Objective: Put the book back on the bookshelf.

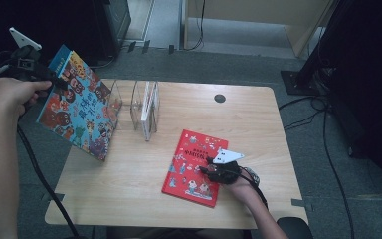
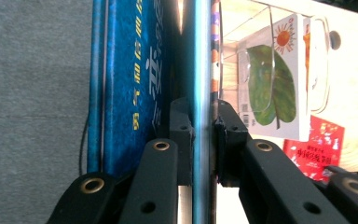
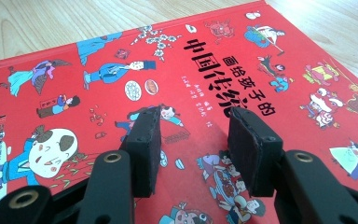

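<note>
A blue picture book [image 1: 79, 107] hangs tilted over the table's left edge, its lower corner near the wood. My left gripper [image 1: 35, 69] is shut on its upper left edge. In the left gripper view the pads [image 2: 182, 135] pinch the blue book [image 2: 130, 84] edge-on. A red picture book [image 1: 191, 167] lies flat on the table, right of the middle. My right gripper [image 1: 213, 167] is over its right part. In the right gripper view that gripper [image 3: 193, 140] is open just above the red cover [image 3: 121, 70], with nothing between its jaws.
A clear plastic book rack [image 1: 134, 102] stands at the back left of the wooden table [image 1: 258, 129], with a white book [image 1: 150, 110] showing a green leaf [image 2: 270, 88] upright in it. A dark cable hole [image 1: 220, 98] lies behind. Cables [image 1: 328, 149] run over the floor on the right.
</note>
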Demonstrator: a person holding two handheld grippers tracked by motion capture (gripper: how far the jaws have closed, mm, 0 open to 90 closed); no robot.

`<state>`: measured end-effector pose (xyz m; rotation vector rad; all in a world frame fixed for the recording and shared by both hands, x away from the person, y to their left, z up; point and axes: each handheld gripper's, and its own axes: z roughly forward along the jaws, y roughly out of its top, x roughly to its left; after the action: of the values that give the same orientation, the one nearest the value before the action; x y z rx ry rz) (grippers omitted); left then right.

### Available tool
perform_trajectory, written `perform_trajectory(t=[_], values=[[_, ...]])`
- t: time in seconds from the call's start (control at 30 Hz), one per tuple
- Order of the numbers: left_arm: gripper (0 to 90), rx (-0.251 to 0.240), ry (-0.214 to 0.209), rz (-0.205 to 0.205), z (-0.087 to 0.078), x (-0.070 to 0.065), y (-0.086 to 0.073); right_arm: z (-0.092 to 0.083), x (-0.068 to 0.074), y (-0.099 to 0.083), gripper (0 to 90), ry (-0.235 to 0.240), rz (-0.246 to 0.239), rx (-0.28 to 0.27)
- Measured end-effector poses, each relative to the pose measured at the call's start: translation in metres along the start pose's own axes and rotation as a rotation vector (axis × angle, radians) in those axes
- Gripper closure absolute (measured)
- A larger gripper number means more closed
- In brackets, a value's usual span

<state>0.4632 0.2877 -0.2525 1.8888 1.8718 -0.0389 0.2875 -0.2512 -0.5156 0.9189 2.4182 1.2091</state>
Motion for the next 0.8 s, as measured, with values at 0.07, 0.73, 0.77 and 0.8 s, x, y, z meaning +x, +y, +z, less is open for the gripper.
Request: perform_trajectory(t=[0.07, 0.73, 0.77, 0.8], values=[[79.5, -0.007, -0.028, -0.002, -0.003, 0.001, 0.000, 0.000, 0.000, 0.000, 54.7, 0.000, 0.000, 0.000], [62.5, -0.088, -0.067, 0.089, -0.038, -0.017, -0.008, 0.001, 0.001, 0.000, 51.1, 0.005, 0.006, -0.004], [61.7, -0.089, -0.070, 0.094, -0.037, -0.019, -0.010, 0.001, 0.001, 0.000, 51.0, 0.005, 0.005, -0.004], [61.4, -0.091, -0.076, 0.104, -0.035, -0.021, -0.013, 0.001, 0.001, 0.000, 51.0, 0.004, 0.005, -0.005]])
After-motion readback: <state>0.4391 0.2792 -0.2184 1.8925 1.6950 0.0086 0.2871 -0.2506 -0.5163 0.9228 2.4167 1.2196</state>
